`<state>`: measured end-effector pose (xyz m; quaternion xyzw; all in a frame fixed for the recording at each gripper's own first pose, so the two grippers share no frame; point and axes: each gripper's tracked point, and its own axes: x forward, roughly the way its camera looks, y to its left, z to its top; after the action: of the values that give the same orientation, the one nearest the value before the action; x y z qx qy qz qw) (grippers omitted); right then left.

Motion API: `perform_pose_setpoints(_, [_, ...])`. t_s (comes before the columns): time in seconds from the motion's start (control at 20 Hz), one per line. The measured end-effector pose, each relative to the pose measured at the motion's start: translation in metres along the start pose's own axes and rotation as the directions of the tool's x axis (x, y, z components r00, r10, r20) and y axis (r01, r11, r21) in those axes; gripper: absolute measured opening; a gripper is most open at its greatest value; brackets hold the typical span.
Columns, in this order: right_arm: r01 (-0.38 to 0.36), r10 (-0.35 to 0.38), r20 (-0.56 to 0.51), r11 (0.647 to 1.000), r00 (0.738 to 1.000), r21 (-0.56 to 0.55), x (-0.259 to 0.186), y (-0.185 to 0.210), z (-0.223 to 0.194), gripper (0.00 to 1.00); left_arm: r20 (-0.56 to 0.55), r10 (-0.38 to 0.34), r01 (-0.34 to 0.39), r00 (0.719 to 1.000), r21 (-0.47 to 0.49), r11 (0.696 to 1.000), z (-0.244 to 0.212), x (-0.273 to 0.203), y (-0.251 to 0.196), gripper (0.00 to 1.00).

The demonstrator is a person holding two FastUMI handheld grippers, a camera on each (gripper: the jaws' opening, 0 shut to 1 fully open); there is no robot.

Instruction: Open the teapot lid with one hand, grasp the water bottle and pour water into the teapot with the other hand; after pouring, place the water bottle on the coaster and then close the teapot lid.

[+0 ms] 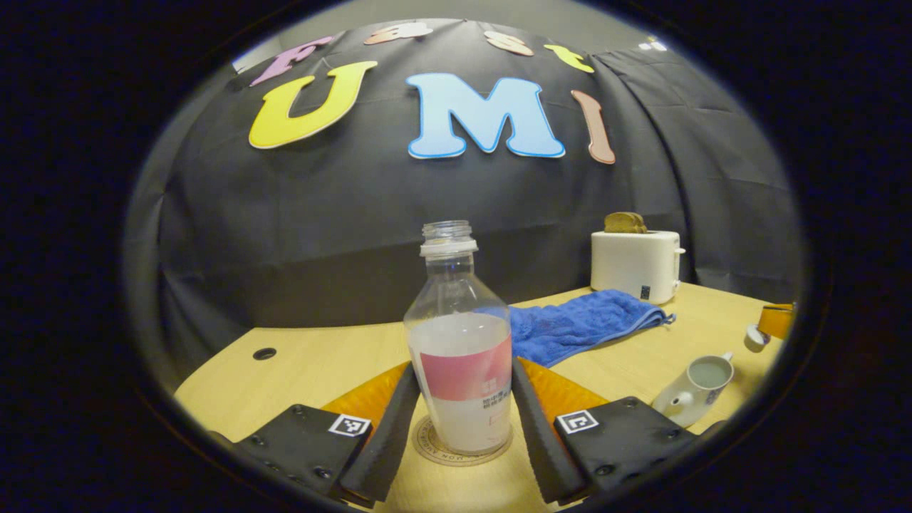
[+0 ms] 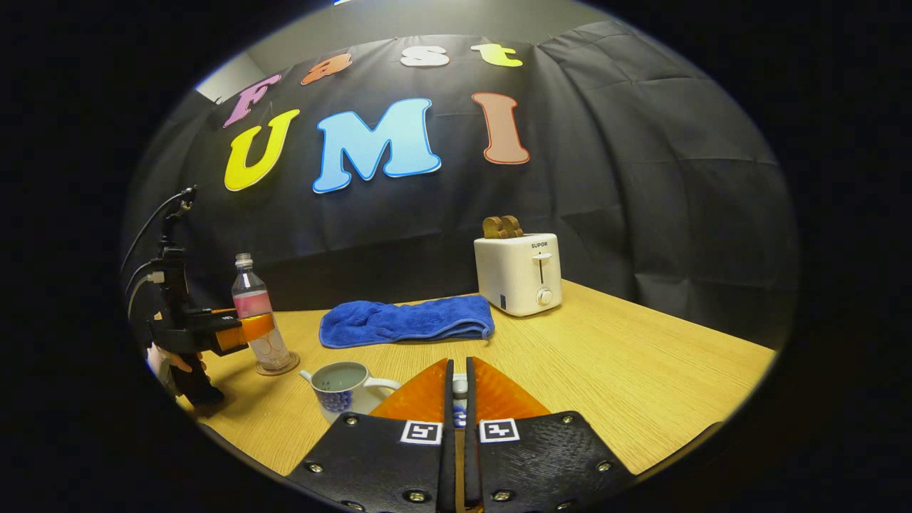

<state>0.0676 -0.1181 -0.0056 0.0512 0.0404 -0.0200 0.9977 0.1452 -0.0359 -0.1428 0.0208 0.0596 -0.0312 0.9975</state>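
The clear water bottle [image 1: 462,356], capless and with a pink label, stands upright on the round coaster [image 1: 434,450]. My left gripper [image 1: 463,365] straddles it at label height, with both fingers against its sides. In the right gripper view the bottle [image 2: 253,306] and the left gripper [image 2: 246,329] appear at far left, with a hand behind them. The white teapot [image 2: 345,388] is lidless with water inside, just left of my right gripper [image 2: 459,365]. That gripper is shut on the small lid [image 2: 460,400]. The teapot [image 1: 695,388] also sits to the bottle's right.
A folded blue towel [image 2: 406,320] lies behind the teapot, and a white toaster [image 2: 519,274] holding toast stands at its right end. The wooden table [image 2: 641,370] stretches to the right. A small hole [image 1: 264,353] marks the table's left side.
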Motion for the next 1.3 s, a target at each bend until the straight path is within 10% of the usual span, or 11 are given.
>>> perform_pose_setpoints(1.3, [-0.166,0.167,0.003,0.981,0.986,-0.103,0.014,0.086,0.026,0.05,0.003,0.041,-0.041,0.999,-0.041,0.998,-0.011,-0.103,0.022,1.0])
